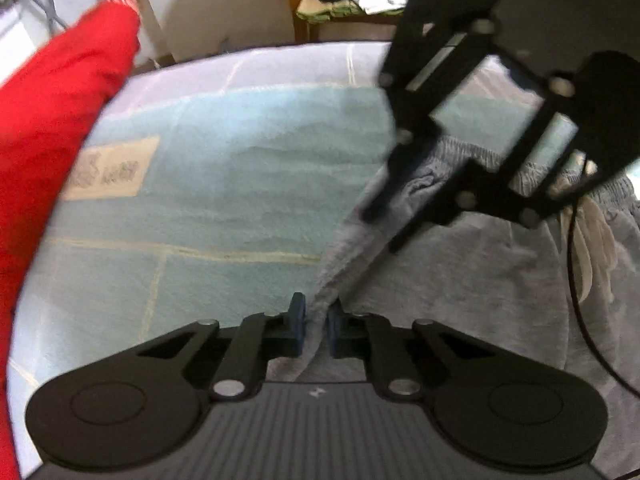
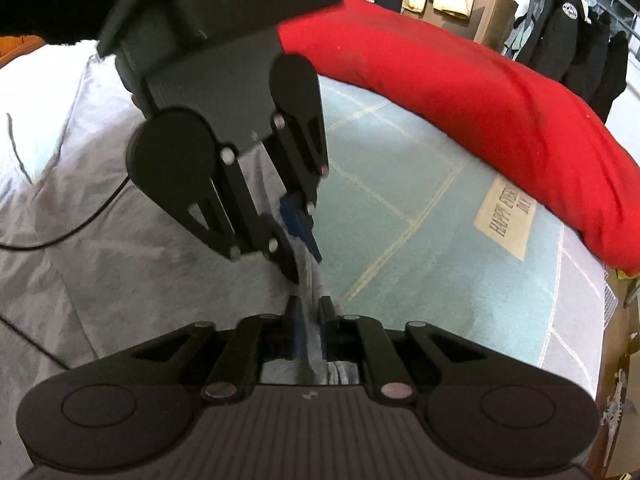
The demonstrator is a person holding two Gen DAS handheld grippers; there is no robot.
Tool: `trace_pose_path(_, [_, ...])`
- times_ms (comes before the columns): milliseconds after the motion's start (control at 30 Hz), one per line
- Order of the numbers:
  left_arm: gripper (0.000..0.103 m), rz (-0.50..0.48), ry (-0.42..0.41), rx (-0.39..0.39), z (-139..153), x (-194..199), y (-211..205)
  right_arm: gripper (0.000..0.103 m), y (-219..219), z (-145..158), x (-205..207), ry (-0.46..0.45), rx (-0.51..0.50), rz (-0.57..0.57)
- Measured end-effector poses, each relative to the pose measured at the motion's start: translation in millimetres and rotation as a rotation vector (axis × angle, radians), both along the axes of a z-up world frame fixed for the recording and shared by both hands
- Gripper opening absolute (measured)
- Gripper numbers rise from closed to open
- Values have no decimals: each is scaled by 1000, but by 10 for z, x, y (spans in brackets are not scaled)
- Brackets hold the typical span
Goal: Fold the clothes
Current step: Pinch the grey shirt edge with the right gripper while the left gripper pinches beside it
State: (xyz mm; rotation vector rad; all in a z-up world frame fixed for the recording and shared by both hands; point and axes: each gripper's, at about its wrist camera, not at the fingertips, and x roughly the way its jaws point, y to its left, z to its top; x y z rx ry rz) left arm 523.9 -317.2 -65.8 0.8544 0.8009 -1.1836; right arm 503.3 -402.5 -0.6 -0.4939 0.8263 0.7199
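Both of our grippers pinch one raised fold of the grey shorts (image 1: 460,280): left gripper (image 1: 317,320) and right gripper (image 2: 309,322) clamp it close together. Open pale-blue blanket (image 1: 240,184) stretches beyond, bounded by the red pillow (image 2: 480,92)

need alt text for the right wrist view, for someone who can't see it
The right gripper is shut on a fold of the grey garment, and the left gripper, just ahead, pinches the same fold. They work over a pale blue bed cover with a red pillow along its far edge.
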Motion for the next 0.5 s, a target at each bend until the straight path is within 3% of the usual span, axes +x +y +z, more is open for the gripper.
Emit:
trace_pose_path(233, [8,-31,-63,-3,4,-188,48,54,-2,-207,363,91,6,46])
trace_pose_path(267, [8,-32,-66,-4,13,-196,56,54,21,-261,418,119,17,56])
trace_pose_path(300, [10,-31,-68,-4,20,-193,67,51,47,-307,463,146,31,61])
trace_pose_path(333, [18,-29,-69,1,26,-186,79,31,66,-346,509,189,49,67])
trace_pose_path(367, [19,-25,-78,4,48,-170,91,11,79,-362,534,215,60,65])
trace_pose_path(500, [25,-28,-114,45,101,-83,217,10,128,-282,409,154,35,65])
